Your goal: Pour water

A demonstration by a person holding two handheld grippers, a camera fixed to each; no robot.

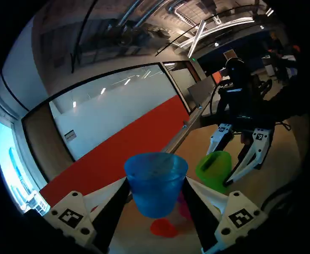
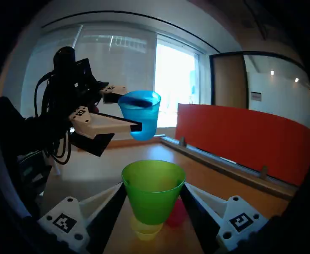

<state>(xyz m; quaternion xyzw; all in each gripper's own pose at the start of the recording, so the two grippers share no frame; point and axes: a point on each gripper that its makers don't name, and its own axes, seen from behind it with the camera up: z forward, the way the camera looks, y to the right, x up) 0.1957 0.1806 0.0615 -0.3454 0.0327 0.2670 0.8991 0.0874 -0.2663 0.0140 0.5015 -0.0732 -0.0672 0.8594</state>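
Pinching blue cup [image 1: 156,180] between both fingers of left tool [image 1: 156,188], upright, lifted clear of wooden desk [image 2: 100,169]. Clamping green cup [image 2: 153,194] in right tool [image 2: 153,188] likewise, upright, lower than blue cup and apart from it (water inside either: cannot tell). Under green cup on desk, small yellow cup [image 2: 146,230] and red cup [image 2: 177,213], side by side.

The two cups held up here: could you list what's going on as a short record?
Blue cup: upright, clamped between the left gripper fingers
Green cup: clamped between the right gripper fingers
Cups: apart, not touching
Beneath, on the wooden table: red cup, yellow cup
Water: cannot tell
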